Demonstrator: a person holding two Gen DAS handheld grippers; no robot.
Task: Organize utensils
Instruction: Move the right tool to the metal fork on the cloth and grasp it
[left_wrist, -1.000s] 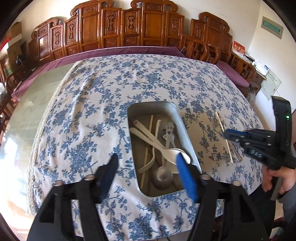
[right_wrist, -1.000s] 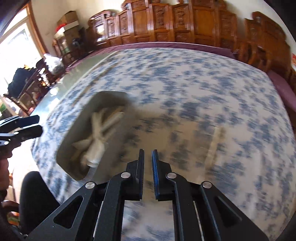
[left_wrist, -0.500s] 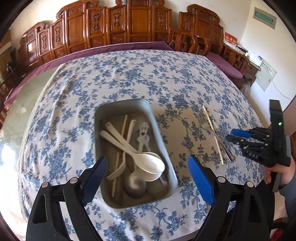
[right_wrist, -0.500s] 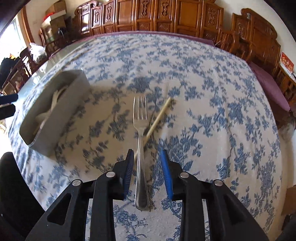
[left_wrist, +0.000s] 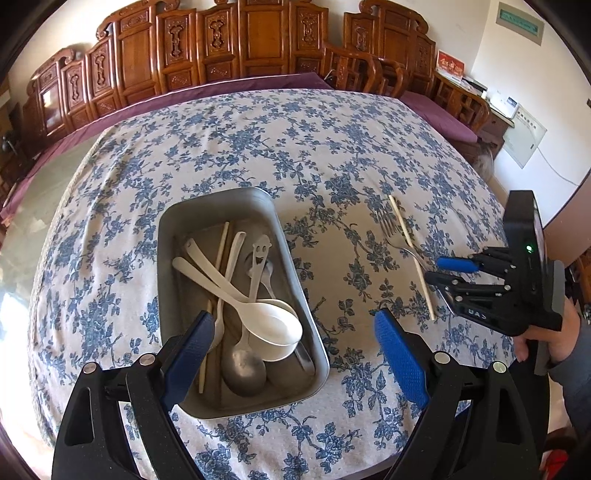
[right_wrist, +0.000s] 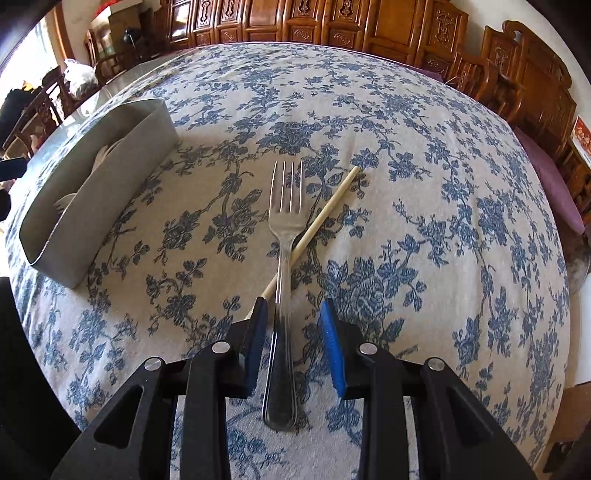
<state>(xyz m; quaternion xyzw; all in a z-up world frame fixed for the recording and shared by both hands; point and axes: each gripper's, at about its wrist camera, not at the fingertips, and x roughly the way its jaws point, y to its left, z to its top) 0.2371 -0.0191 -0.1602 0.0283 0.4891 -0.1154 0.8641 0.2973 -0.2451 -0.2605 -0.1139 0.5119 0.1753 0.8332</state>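
A metal tray (left_wrist: 295, 273) on the flowered tablecloth holds several spoons, a fork and a chopstick. My left gripper (left_wrist: 291, 343) is open above its near end, holding nothing. A metal fork (right_wrist: 282, 258) lies on the cloth right of the tray (right_wrist: 122, 162), crossing over a pale chopstick (right_wrist: 325, 212). My right gripper (right_wrist: 293, 332) is open, its jaws either side of the fork's handle just above the cloth. In the left wrist view the right gripper (left_wrist: 439, 271) sits over the fork (left_wrist: 393, 236) and chopstick (left_wrist: 404, 229).
The round table (left_wrist: 258, 140) is ringed by carved wooden chairs (left_wrist: 258, 48). A cabinet with papers (left_wrist: 491, 103) stands at the right wall. The table's near edge lies just under both grippers.
My right gripper has swung right from the tray to the fork, lowered and opened wider around its handle. My left gripper has opened and shifted so the tray sits between its fingers.
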